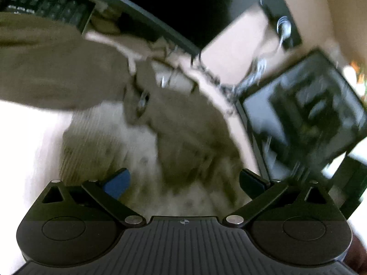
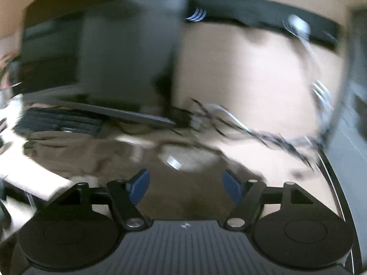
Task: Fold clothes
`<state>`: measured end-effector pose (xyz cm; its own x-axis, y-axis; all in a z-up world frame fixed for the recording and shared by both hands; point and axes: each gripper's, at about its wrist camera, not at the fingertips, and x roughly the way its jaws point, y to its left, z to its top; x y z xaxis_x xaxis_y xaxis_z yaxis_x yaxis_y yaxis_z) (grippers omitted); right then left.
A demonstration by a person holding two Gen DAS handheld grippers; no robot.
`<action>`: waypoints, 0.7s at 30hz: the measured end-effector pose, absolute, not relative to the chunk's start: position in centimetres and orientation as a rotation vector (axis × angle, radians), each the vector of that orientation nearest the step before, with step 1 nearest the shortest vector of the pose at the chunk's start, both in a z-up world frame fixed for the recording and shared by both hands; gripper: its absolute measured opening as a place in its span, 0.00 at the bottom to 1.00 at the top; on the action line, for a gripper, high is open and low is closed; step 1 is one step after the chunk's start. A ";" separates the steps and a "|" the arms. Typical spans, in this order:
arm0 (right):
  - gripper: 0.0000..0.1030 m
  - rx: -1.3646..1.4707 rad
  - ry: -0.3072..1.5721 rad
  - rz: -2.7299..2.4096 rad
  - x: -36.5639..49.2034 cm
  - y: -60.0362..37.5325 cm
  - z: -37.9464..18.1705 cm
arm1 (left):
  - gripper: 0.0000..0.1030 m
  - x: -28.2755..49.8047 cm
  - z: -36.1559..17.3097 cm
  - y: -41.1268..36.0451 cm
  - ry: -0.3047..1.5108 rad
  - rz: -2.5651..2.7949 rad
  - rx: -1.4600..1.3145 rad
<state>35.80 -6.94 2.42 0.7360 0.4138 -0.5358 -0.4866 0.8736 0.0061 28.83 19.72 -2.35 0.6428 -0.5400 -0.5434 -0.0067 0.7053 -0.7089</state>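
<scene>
Both wrist views blurred; fine detail unreliable. Task item: an olive-brown garment, lying on a pale table. In the left wrist view its long axis runs from the left edge toward centre, where it bends and continues down toward the lower right; a metal button or rivet sits at the bend, apparently a waistband end, though I cannot tell which end of the garment faces the camera. Fabric appears matte and woven, with soft rounded folds; a paler ribbed patch, possibly lining or a second cloth, lies below the bend. Left gripper: jaws wide apart, one blue pad visible, cloth beneath the gap but not pinched. Right gripper: jaws apart, both blue pads visible, nothing pinched between them, brown cloth below and ahead. In the right wrist view the garment spreads broadly across the table from left to centre, a flatter sheet with a shiny streak. Left view only: a dark, glossy rectangular case at right. Right view only: the table's near-left corner. Both views show a dark keyboard, a tangle of thin black and white cables along a beige wall, and a monitor's flat dark base.
</scene>
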 end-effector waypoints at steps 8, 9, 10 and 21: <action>0.70 -0.063 0.673 0.417 33.4 -10.5 -3.1 | 0.75 35.6 -3.8 18.5 0.911 -0.193 -0.726; 0.70 -0.054 0.681 0.423 33.2 -10.5 -3.6 | 0.75 36.1 -4.1 18.2 0.918 -0.169 -0.717; 0.71 -0.046 0.689 0.429 33.0 -10.5 -4.0 | 0.74 36.5 -4.4 17.8 0.924 -0.146 -0.708; 0.83 -0.134 0.665 0.447 31.7 -9.8 -6.2 | 0.12 37.8 0.9 15.3 0.684 -0.155 -0.293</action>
<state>31.67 -9.84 -6.17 0.6963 0.3571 -0.6226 -0.4412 0.8972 0.0212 37.84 15.34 0.95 0.7657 -0.2358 -0.5984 0.0447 0.9476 -0.3162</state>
